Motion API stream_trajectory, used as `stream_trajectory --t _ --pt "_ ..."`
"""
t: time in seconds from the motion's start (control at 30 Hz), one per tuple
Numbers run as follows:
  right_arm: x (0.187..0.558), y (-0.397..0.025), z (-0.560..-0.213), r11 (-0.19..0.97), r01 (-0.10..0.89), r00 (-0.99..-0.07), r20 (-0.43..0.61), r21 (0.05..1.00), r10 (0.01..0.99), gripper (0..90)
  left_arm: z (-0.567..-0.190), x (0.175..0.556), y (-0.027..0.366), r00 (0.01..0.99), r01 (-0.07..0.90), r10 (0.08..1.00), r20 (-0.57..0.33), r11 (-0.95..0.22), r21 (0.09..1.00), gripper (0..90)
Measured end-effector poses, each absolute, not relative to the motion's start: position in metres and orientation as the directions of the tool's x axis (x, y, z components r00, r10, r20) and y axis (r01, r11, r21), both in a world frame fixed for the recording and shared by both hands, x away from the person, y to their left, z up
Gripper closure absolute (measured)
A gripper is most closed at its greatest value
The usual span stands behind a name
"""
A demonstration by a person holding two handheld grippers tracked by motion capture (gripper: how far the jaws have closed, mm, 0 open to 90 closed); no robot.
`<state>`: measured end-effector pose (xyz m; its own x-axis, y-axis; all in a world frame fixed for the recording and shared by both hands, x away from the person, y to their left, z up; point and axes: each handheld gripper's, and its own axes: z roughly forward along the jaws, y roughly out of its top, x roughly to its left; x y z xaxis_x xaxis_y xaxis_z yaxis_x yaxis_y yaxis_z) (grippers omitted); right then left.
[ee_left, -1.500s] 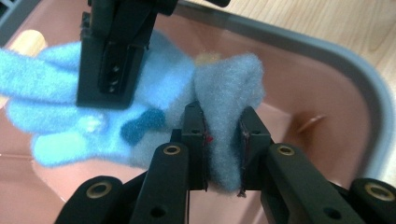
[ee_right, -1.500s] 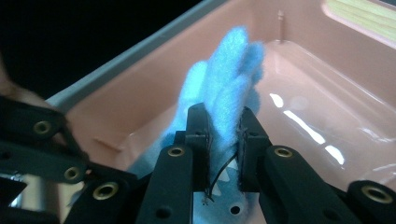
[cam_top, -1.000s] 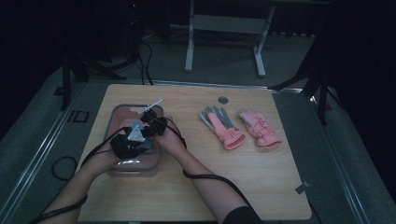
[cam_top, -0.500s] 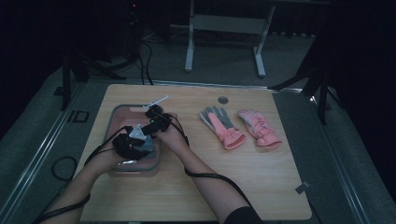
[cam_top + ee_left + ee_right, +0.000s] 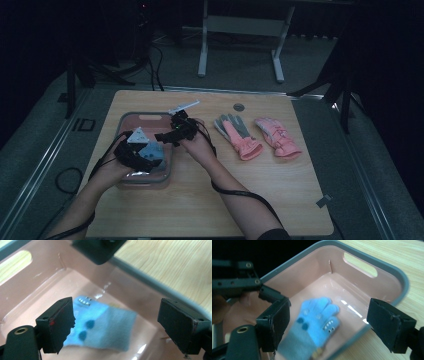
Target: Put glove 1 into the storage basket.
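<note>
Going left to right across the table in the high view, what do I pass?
Left gripper over the pink bin → right gripper → grey-palmed pink glove → pink glove.

My high view looks down over the table (image 5: 210, 200); both gripper views peer closely into the pink tub (image 5: 50, 272).

Left gripper (image 5: 116, 325): matte black, two blocky square-ended jaws; red mark on one jaw's edge, brass-ringed hole in the body at near left. Grey three-cornered plate on top in the high view. Right gripper (image 5: 328, 323): same black blocky jaws, frayed pad edges, brass-ringed hole, small screws. Black cables trail along both bare forearms.
</note>
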<state>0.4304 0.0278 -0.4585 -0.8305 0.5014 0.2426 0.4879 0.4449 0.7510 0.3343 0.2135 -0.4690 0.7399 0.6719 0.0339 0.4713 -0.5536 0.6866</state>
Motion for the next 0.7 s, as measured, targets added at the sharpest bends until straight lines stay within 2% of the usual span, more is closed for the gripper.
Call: stream_trajectory --t 0.3,0.7 --pt "0.411 -0.016 -0.451 0.473 0.467 -0.855 0.245 0.747 0.456 17.3 -0.456 0.318 0.183 0.788 0.419 0.615 -0.017 -0.516 0.747 14.2" --pt "0.39 -0.067 -0.462 0.478 0.47 -0.851 0.238 0.742 0.467 17.2 -0.457 0.304 0.139 0.847 0.374 0.528 -0.057 -0.519 0.769 14.2"
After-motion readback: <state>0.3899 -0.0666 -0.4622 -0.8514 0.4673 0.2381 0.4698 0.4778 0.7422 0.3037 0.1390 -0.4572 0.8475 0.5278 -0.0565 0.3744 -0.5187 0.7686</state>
